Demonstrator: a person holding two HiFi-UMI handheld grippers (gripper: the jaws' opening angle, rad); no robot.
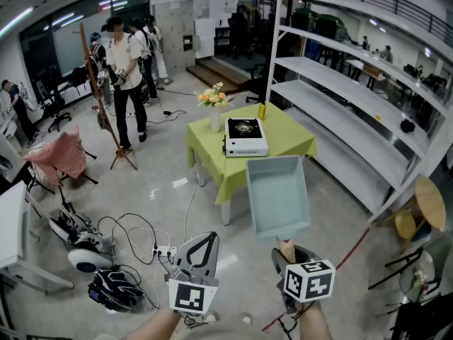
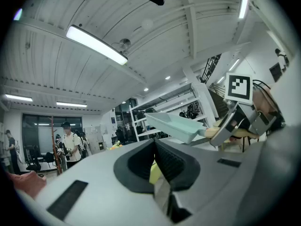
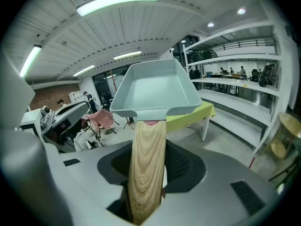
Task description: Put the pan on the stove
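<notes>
At centre frame in the head view, the yellow-green table [image 1: 283, 142] stands well apart from the person. The pale blue square pan [image 1: 277, 195] hangs in the air before it, its wooden handle pinched by the right gripper [image 1: 287, 253]. This looks like the carry; next the pan must go forward and settle level on the portable gas stove [image 1: 245, 137]. The left gripper [image 1: 209, 236], lower left, has its jaws pressed together on nothing. In the right gripper view the pan hides the stove.
</notes>
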